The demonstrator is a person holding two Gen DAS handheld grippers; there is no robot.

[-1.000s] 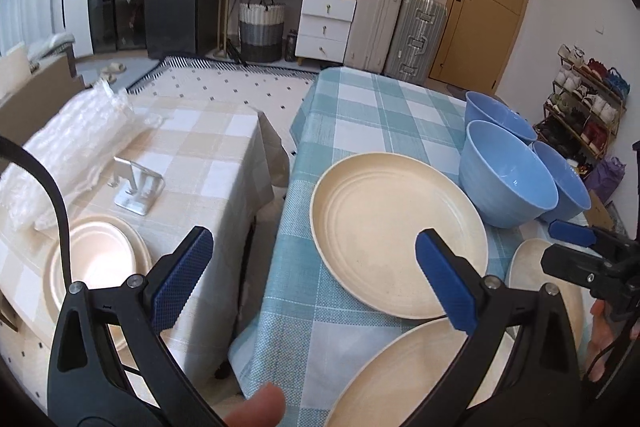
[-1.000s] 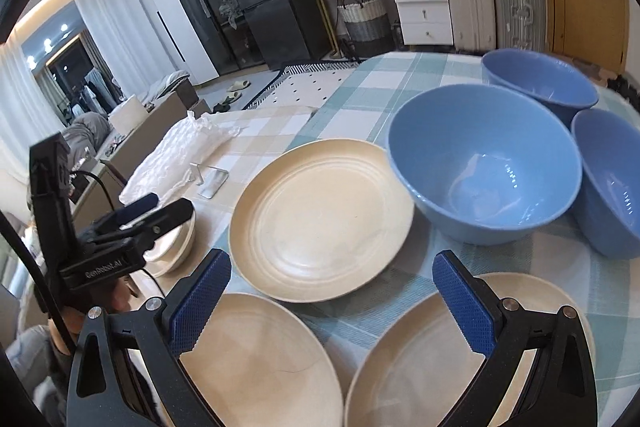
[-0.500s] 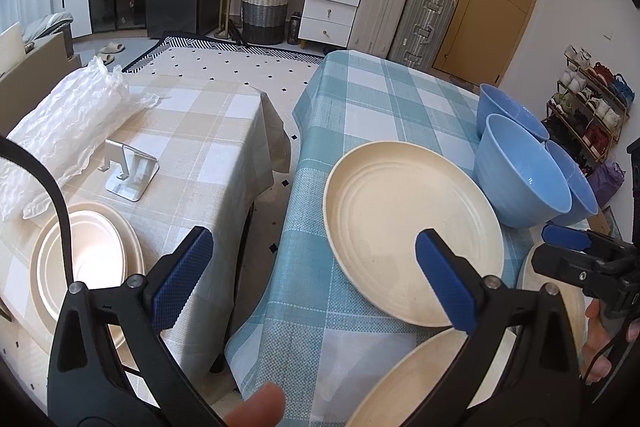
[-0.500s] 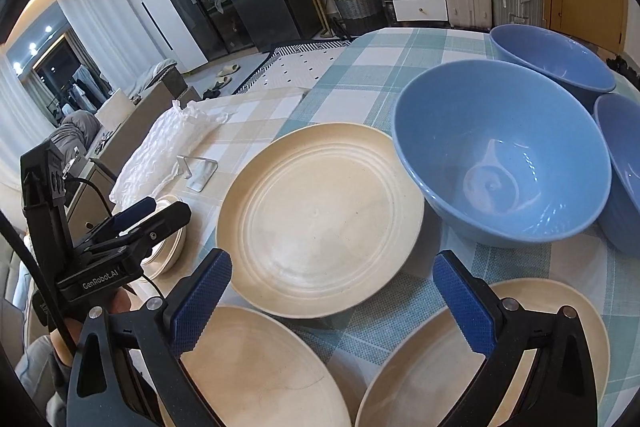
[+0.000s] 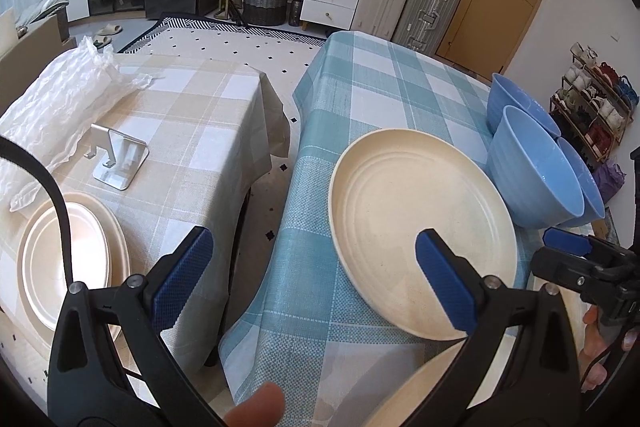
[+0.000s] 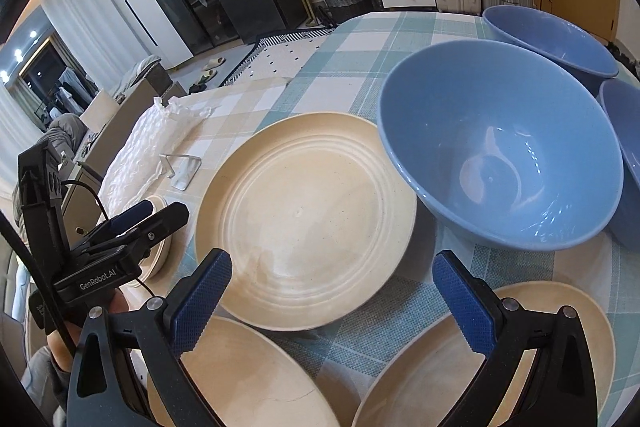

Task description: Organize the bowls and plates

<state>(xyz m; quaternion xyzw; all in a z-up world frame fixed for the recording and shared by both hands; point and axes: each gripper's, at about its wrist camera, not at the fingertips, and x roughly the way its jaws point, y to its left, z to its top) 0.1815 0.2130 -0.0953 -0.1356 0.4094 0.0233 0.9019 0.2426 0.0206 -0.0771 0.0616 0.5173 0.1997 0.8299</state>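
A cream plate [image 5: 416, 223] [image 6: 308, 219] lies in the middle of the blue checked table [image 5: 360, 95]. Three blue bowls stand to its right: a big near one [image 5: 536, 183] [image 6: 500, 147], a far one [image 6: 552, 39] and one at the edge [image 6: 628, 151]. Two more cream plates [image 6: 240, 375] [image 6: 532, 343] lie nearest me. A stack of cream plates [image 5: 72, 259] sits on the beige checked table [image 5: 192, 115]. My left gripper [image 5: 314, 275] hangs open over the blue table's left edge. My right gripper [image 6: 332, 291] is open above the middle plate's near rim. Both hold nothing.
On the beige table lie crumpled bubble wrap [image 5: 60, 99] and a metal stand [image 5: 116, 163]. A gap of floor [image 5: 276, 167] separates the two tables. Drawers, suitcases and a door stand at the back; a shoe rack [image 5: 596, 99] is at the right.
Both grippers have come lower and closer to the middle cream plate, which looks larger in both views. Both stay open, and no plate or bowl has shifted.
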